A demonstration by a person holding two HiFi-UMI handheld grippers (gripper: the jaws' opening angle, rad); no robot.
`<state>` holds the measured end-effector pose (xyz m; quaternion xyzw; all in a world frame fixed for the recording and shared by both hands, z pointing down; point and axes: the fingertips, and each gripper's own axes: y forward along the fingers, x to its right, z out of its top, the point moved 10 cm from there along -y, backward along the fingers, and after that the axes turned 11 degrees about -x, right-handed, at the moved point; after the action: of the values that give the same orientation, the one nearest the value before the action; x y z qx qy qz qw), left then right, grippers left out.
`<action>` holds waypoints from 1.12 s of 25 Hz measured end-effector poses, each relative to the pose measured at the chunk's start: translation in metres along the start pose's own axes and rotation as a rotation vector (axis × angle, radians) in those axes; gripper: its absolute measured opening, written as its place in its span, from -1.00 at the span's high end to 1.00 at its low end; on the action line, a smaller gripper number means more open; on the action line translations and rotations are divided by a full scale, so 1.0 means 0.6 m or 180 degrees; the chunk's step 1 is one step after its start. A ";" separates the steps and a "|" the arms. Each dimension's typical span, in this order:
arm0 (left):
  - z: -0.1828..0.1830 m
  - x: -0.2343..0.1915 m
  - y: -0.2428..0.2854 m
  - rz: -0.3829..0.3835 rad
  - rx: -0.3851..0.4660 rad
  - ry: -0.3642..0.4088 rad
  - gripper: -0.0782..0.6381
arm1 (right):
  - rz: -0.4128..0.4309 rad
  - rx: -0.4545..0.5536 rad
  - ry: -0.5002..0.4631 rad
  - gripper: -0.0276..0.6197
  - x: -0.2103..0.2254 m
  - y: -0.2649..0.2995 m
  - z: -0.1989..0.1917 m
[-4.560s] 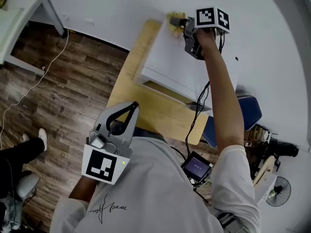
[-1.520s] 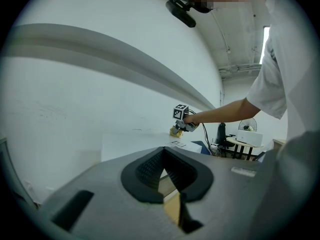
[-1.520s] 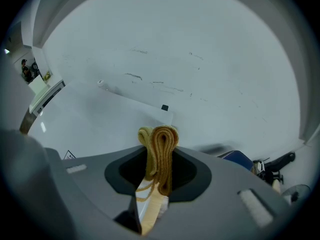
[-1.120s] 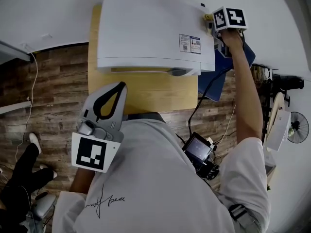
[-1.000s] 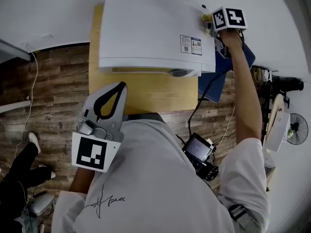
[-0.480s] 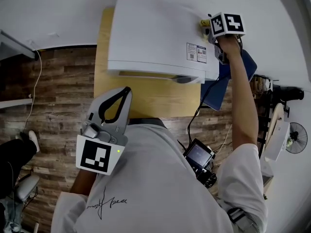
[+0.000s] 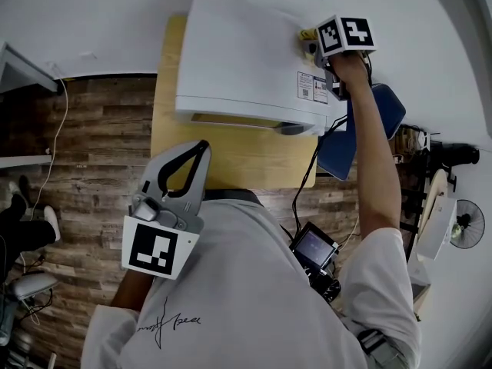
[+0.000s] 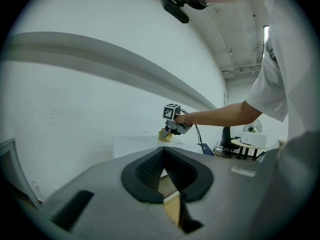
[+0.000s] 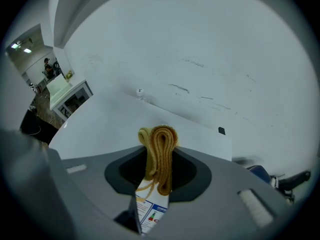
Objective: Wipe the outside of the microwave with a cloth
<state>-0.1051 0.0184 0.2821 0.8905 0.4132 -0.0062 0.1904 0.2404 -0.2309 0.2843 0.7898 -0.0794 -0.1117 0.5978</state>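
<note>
While left gripper [image 7: 203, 146] sits closed, right gripper [image 7: 310, 46] pinches cloth [image 9: 160, 151] on microwave [image 7: 238, 60]

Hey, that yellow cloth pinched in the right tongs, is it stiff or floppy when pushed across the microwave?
Likely floppy: the cloth sits folded in soft loops between the right tongs. Probably light, since a pinch alone holds it. It may bunch against the microwave's smooth top.

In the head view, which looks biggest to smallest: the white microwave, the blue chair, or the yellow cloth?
Largest: white microwave.
Next: blue chair, though it sits farther from the camera.
Smallest: yellow cloth, only partly showing.
</note>
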 end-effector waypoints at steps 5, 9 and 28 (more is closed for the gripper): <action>0.001 0.000 -0.013 0.0053 0.0004 0.0030 0.80 | 0.0116 0.0044 -0.0136 0.55 -0.041 0.001 0.015; -0.001 0.001 -0.024 0.0114 0.0017 0.0012 0.80 | 0.0152 0.0059 -0.0250 0.55 -0.071 0.000 0.028; -0.011 0.014 -0.058 0.0368 0.0032 -0.0032 0.80 | 0.0458 0.0191 -0.0632 0.55 -0.194 0.007 0.086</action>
<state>-0.1260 0.0470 0.2752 0.9138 0.3602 -0.0017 0.1880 0.1143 -0.2498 0.2844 0.7847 -0.1980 -0.1438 0.5696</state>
